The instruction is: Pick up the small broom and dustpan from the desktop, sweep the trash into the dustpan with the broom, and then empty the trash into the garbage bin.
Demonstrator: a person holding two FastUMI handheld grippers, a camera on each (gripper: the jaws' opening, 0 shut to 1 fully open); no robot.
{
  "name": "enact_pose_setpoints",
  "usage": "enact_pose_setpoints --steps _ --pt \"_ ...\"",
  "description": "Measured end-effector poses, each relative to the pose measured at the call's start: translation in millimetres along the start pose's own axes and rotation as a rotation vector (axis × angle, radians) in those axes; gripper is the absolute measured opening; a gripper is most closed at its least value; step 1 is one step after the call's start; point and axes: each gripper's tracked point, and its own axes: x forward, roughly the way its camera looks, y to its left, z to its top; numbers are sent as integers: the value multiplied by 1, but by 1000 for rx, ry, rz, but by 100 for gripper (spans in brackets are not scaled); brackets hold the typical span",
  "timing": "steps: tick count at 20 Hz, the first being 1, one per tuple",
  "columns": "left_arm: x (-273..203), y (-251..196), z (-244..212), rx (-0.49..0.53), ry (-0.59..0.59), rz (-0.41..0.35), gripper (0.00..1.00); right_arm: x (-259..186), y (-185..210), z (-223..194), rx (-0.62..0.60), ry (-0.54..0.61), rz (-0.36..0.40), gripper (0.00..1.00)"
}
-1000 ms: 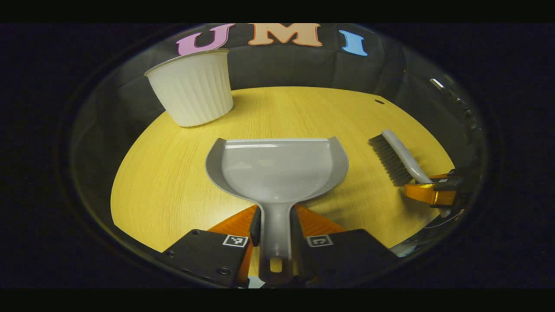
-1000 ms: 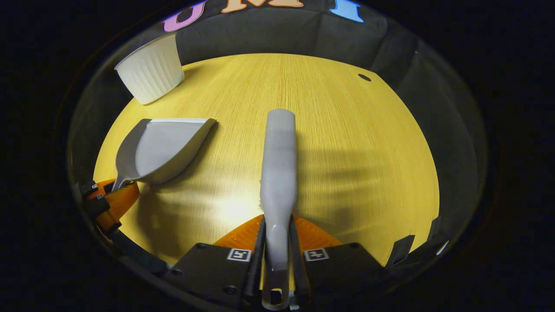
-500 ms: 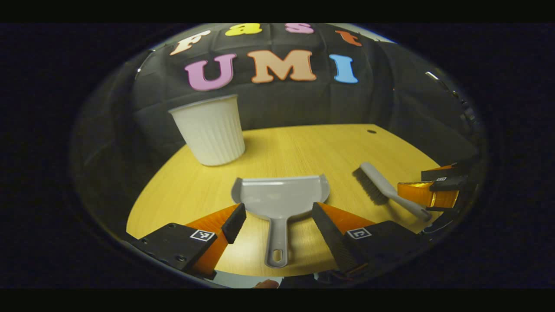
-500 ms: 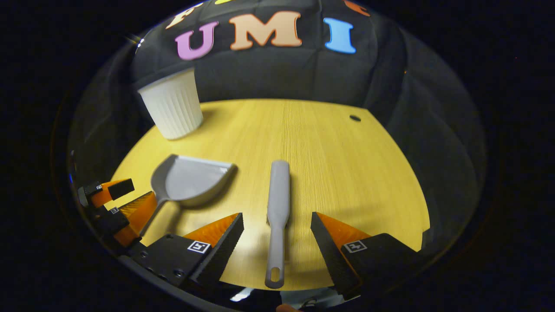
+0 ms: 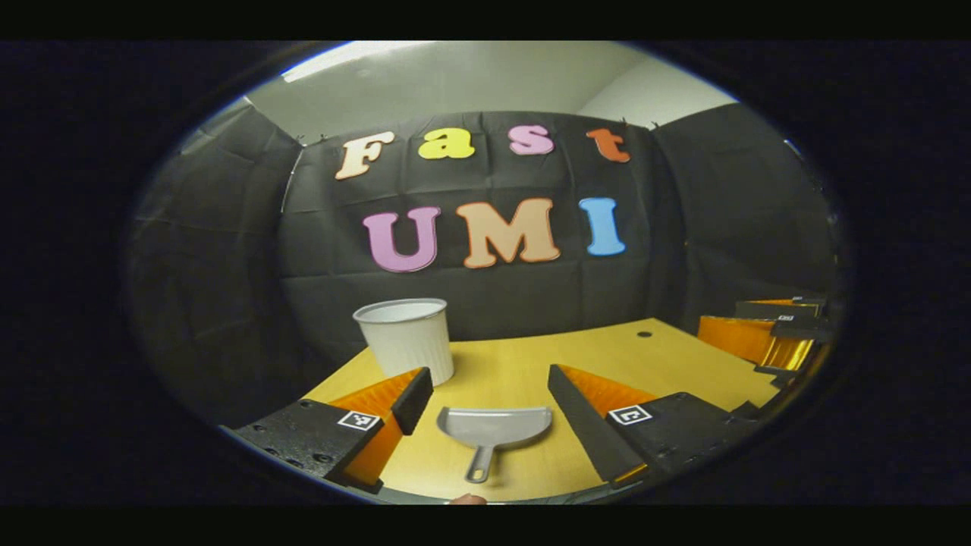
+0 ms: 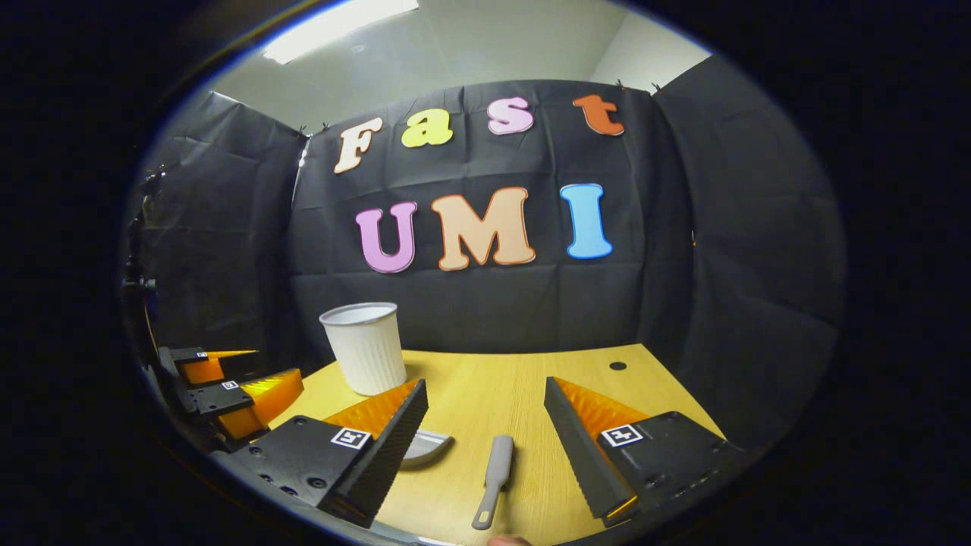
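We held both grippers wide open, empty: left gripper (image 5: 489, 394) above the dustpan (image 5: 494, 426), right gripper (image 6: 485, 413) above the broom (image 6: 494, 479).

the grey dustpan (image 5: 497, 427) lies flat on the yellow desktop (image 5: 516, 371), its handle pointing back toward the near edge and its wide straight lip toward the white ribbed garbage bin (image 5: 405, 339), which stands upright and open-topped near the desktop's far left corner. in the right gripper view the small grey broom (image 6: 494, 469) lies flat too, handle end with its hanging hole nearest the camera. it rests just beside the dustpan (image 6: 425, 446), the two apart.
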Motion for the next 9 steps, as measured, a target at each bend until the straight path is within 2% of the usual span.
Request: enact_pose_setpoints --steps 3,7,9 --pt "2 -1 23 -25 -36 -51 93 -10 -2 24 -11 -62 -50 93" --pt "3 6 55 -5 -103 -102 93 -25 2 55 -2 -153 -106 93" --pt "-1 1 62 5 -127 -144 93 -30 5 56 -2 -164 -120 93"
